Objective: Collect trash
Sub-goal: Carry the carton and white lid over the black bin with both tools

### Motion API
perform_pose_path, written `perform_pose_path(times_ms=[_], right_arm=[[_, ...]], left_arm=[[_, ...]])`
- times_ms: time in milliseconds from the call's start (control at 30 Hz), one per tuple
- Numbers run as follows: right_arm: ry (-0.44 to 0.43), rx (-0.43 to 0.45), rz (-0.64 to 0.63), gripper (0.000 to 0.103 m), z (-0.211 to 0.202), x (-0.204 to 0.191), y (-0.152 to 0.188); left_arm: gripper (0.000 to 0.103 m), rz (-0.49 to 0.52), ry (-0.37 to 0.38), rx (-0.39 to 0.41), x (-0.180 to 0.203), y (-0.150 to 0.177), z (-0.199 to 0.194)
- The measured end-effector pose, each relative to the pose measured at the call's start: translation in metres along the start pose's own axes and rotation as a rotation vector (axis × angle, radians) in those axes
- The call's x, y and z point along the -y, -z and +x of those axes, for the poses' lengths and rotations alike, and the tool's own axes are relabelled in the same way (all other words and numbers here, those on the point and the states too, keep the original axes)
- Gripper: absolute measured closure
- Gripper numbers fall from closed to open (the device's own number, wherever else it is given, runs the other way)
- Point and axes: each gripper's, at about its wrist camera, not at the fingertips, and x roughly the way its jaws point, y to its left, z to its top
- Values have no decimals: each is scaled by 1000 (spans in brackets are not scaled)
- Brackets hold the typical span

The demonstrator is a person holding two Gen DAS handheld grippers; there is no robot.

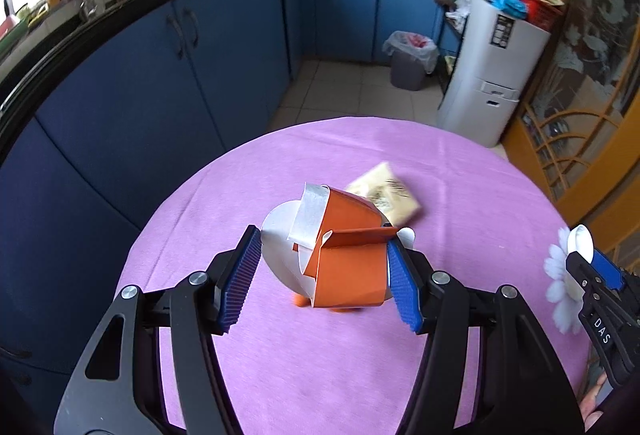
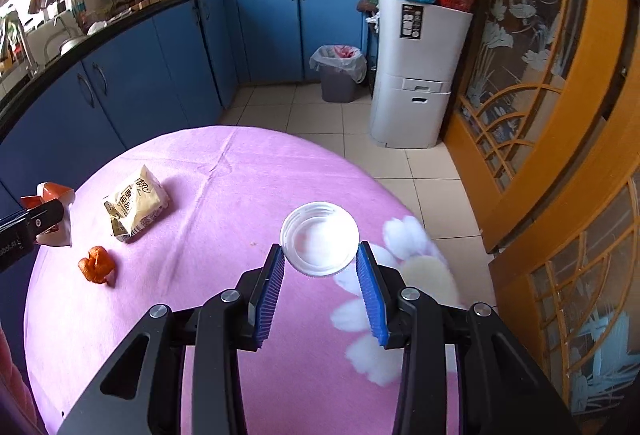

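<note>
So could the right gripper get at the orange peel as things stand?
Probably not yet. The right gripper is shut on a white lid, so its jaws are taken. The peel lies bare on the cloth with nothing over it, but well off to the left.

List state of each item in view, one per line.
left hand-held gripper: shut on orange carton, lifted
right hand-held gripper: shut on white lid
snack packet: lying on table
orange peel: lying on table
trash bin: open, bag-lined
</note>
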Motion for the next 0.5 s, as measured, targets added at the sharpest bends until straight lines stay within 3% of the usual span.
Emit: perform_pose_path(times_ms=[500], right_arm=[[87,34,139,66,-44,99,39]], left_arm=[[42,196,104,32,122,24,-34]])
